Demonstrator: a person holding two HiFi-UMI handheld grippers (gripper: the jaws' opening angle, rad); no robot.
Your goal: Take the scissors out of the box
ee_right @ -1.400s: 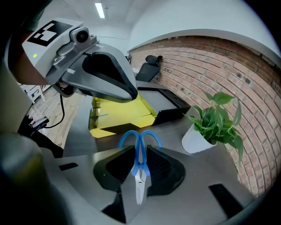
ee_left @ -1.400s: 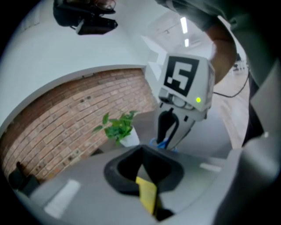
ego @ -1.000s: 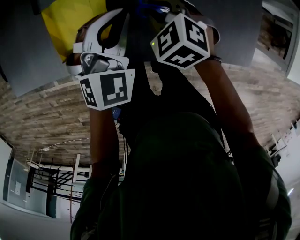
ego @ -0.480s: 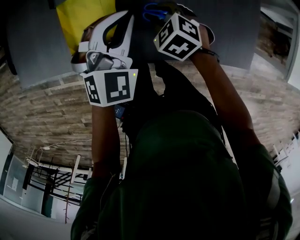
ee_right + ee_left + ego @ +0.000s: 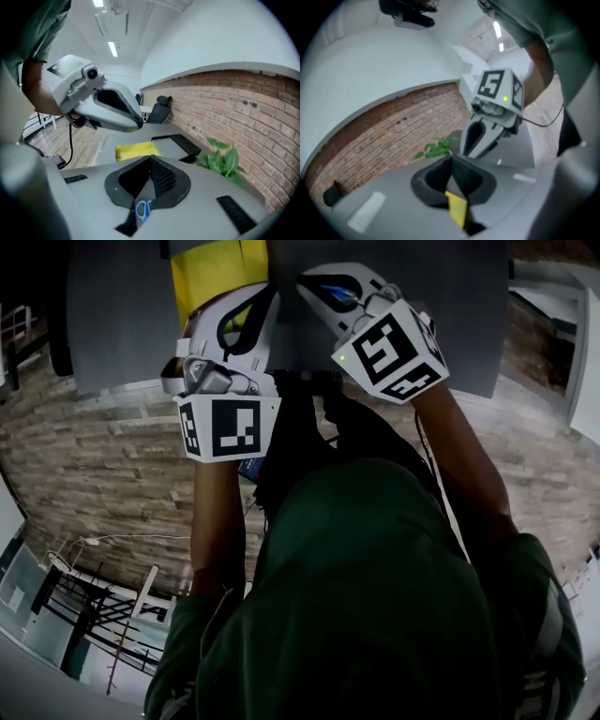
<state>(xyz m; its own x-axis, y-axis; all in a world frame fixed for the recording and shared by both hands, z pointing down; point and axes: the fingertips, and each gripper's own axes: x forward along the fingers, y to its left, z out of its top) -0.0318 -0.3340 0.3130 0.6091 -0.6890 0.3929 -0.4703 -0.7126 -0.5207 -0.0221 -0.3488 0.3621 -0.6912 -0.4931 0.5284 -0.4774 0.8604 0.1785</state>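
The blue-handled scissors [image 5: 143, 209] sit pinched in my right gripper [image 5: 151, 160], whose jaws have just been closing on them; the handles show just behind the pads. In the head view the blue handles [image 5: 349, 295] show within the right gripper [image 5: 307, 280], which is off the box. The yellow box [image 5: 136, 150] lies on the grey table, and my left gripper [image 5: 105, 110] hangs over it. The left gripper [image 5: 451, 158] is shut on a yellow part of the box [image 5: 457, 212]. From above, the left gripper [image 5: 246, 298] reaches the box [image 5: 214, 268].
A green plant [image 5: 223, 160] stands by the brick wall [image 5: 243, 108] at the table's far side. A dark tray [image 5: 180, 144] lies beyond the box. The grey table [image 5: 112, 315] fills the top of the head view; wooden floor [image 5: 103, 474] lies below.
Both grippers have lifted. The right one has come away from the box with the blue scissors in its jaws. The left stays at the yellow box.
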